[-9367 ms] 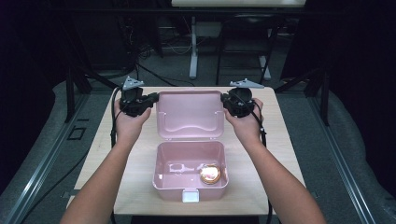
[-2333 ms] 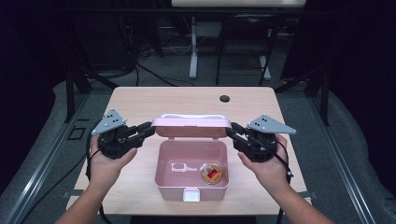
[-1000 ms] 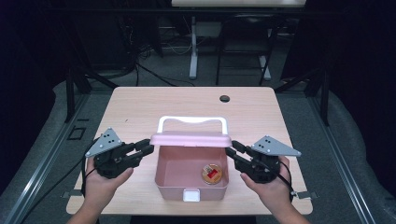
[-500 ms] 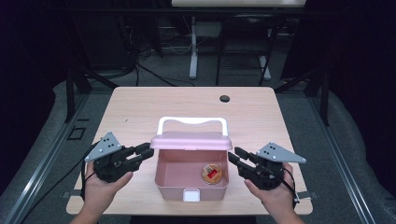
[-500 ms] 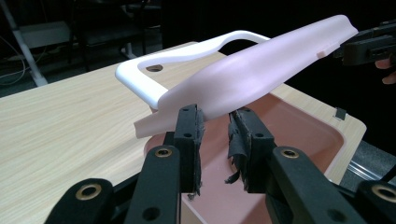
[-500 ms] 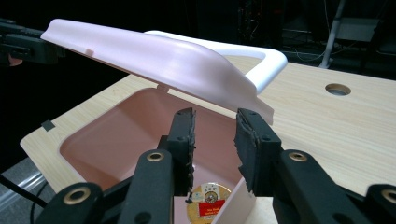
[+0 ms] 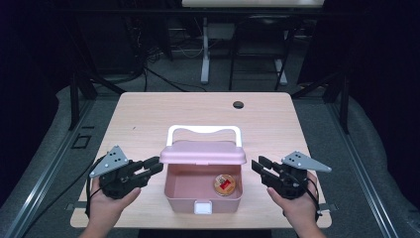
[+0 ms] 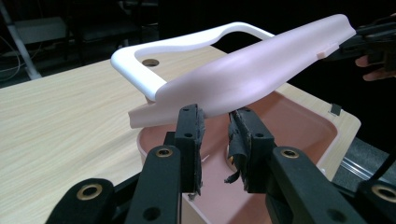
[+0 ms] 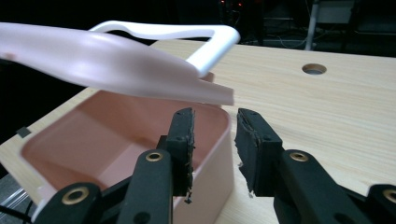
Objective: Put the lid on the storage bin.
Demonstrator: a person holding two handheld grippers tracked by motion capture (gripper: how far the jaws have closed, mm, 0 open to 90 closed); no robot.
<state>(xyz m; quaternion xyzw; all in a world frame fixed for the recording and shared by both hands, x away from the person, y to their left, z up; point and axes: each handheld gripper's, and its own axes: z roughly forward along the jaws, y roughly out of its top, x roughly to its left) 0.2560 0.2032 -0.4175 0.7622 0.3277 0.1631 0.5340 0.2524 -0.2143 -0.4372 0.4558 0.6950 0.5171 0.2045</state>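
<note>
Left gripper (image 7: 154, 166): jaws part open, nothing between the pads, tips just under the left edge of the pink lid (image 7: 203, 152). Right gripper (image 7: 257, 165): jaws part open, empty, beside the box's right wall. Lid half lowered, tilted over the pink box (image 7: 181, 201), white handle (image 7: 204, 131) up. Round item (image 7: 225, 184) lies inside. Box at the near middle of the wooden table (image 7: 148, 114)

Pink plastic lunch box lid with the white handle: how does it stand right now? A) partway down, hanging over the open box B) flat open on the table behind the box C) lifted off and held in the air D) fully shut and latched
A: the pink plastic lid hangs tilted over the open pink box, whose inside and round snack are visible below it.
</note>
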